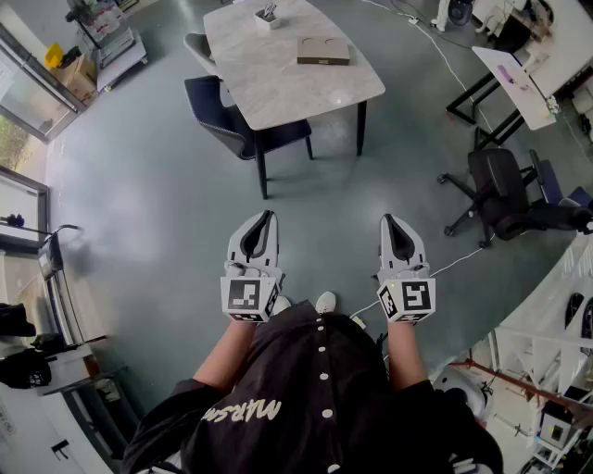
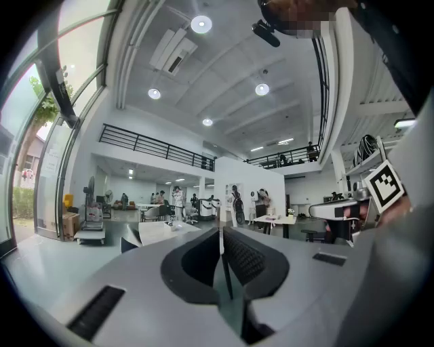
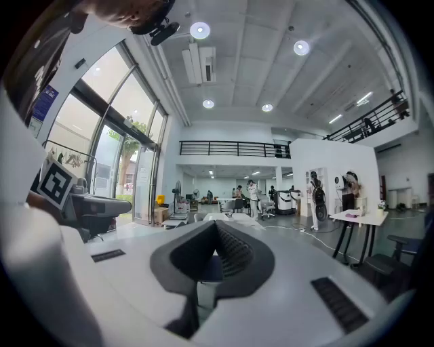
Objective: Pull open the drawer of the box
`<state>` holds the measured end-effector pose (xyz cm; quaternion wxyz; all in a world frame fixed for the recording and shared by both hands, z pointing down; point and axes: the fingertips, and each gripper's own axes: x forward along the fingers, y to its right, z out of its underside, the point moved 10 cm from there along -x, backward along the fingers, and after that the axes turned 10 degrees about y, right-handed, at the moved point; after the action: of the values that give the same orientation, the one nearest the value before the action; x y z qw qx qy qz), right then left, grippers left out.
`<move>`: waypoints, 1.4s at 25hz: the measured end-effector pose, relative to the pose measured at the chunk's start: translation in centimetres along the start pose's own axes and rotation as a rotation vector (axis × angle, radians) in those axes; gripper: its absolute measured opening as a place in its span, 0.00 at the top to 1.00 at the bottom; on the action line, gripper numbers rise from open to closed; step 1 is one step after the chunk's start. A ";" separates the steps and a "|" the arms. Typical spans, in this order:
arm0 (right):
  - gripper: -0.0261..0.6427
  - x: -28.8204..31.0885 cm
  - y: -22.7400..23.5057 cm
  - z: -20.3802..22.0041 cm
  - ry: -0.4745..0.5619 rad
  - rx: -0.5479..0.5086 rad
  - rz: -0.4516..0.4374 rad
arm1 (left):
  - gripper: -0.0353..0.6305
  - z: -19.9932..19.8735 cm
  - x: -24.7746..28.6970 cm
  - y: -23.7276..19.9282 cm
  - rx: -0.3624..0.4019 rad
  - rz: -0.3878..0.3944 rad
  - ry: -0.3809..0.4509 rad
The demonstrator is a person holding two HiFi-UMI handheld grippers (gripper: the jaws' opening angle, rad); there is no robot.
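A flat brown box [image 1: 323, 51] lies on the white table [image 1: 278, 83], far ahead of me across the floor. I see no drawer pulled out of it from here. My left gripper [image 1: 267, 216] and right gripper [image 1: 388, 220] are held side by side at waist height and point toward the table, well short of it. Both are shut with nothing between the jaws. In the left gripper view the left gripper [image 2: 221, 234] has its jaws pressed together, with the table [image 2: 159, 231] small in the distance. In the right gripper view the right gripper [image 3: 215, 228] also has its jaws together.
A dark blue chair [image 1: 239, 125] stands at the table's near left corner. A small holder [image 1: 268, 15] sits at the table's far end. A black office chair [image 1: 505, 190] and a white desk [image 1: 519, 79] stand to the right, and a cable [image 1: 459, 264] runs across the floor. Glass walls line the left side.
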<state>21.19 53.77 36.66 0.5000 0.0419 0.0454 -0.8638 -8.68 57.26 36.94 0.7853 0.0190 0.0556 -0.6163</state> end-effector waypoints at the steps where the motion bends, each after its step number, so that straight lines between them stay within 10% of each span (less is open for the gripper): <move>1: 0.97 0.0 -0.1 0.0 0.002 0.000 -0.001 | 0.91 0.0 -0.1 0.0 0.000 0.001 0.000; 35: 0.97 2.5 7.8 2.5 0.016 0.034 -0.067 | 0.91 1.6 6.3 4.9 0.018 -0.073 0.022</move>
<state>26.64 47.48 38.58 0.4697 0.0556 0.0358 -0.8804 -2.38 52.19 37.64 0.7616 0.0307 0.0592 -0.6446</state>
